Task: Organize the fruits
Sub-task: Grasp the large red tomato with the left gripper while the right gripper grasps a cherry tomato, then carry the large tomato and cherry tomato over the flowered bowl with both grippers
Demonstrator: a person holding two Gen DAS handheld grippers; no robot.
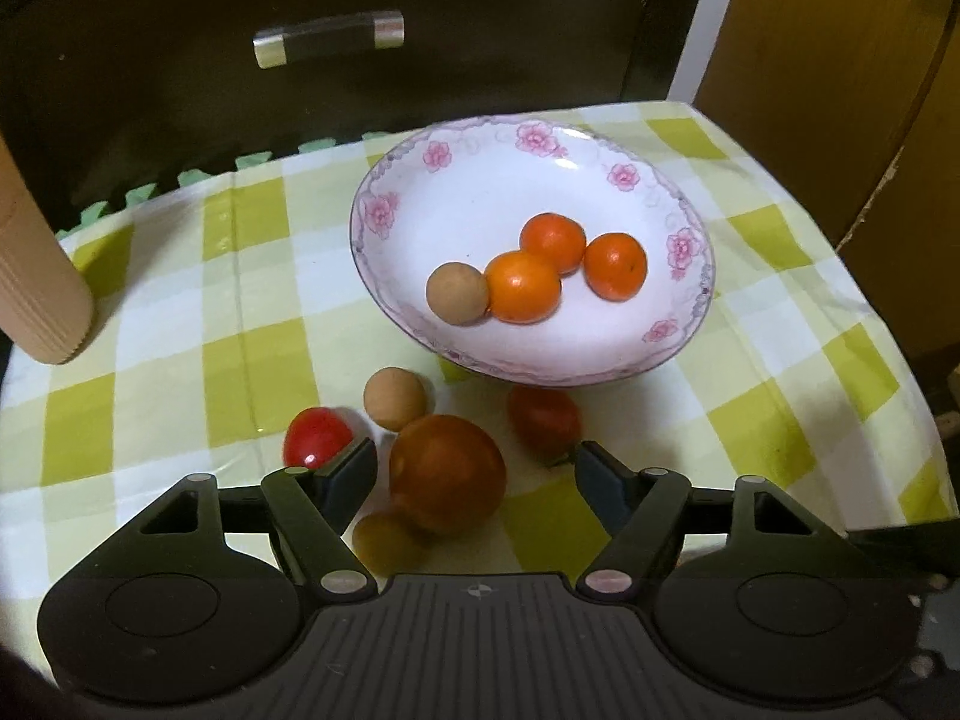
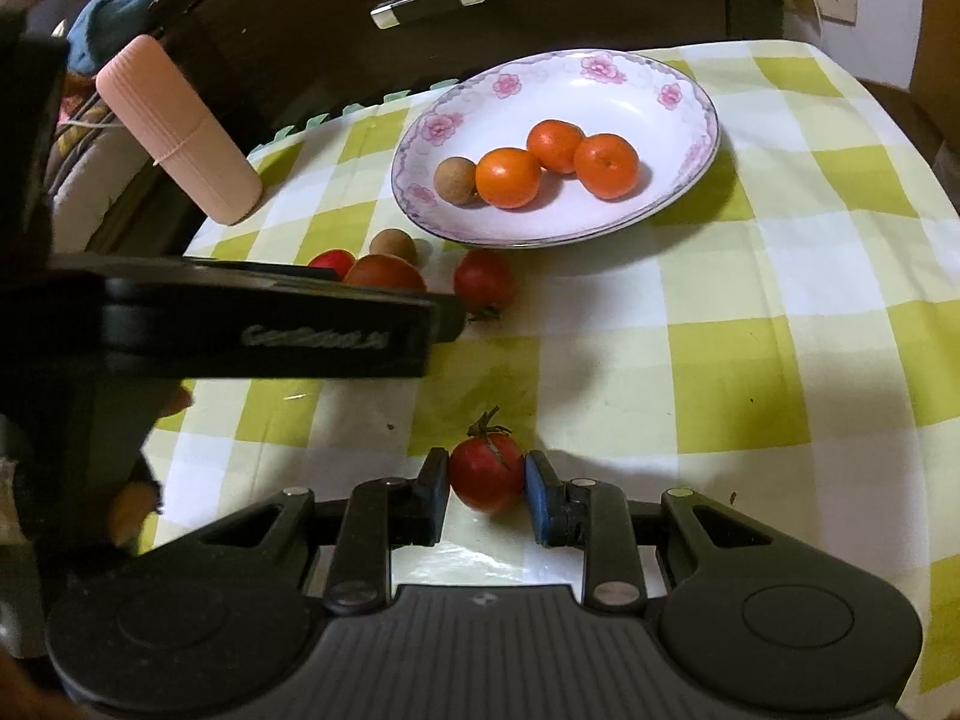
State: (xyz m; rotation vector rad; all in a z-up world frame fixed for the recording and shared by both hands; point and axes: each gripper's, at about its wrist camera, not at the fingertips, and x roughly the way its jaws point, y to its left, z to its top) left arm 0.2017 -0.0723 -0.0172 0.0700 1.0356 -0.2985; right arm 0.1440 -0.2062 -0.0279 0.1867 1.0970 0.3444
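Fruit is scattered all over this checked counter (image 1: 180,312). Going from the left: a pink ribbed cup (image 1: 36,276) lies on its side at the edge. Next, the left hand-held gripper (image 1: 477,468) is spread wide around a big tomato (image 1: 447,471), with neither finger touching it as far as I can see. A small red tomato (image 1: 317,437) sits just beside the left finger, a brown longan (image 1: 396,397) is right behind the big one, and another blurry longan (image 1: 390,540) is tucked just in front of it. A darker tomato (image 1: 545,420) sits near the right finger, close to the plate.

The floral plate (image 1: 480,180) already holds three tangerines (image 1: 522,287) plus one longan in the plate (image 1: 457,293) touching the nearest tangerine.

Further right, the right hand-held gripper (image 2: 487,477) is clamped on a stemmed tomato (image 2: 486,473), both pads against its sides, well apart from the plate (image 2: 600,96). Can't tell if it's lifted or resting on the cloth.
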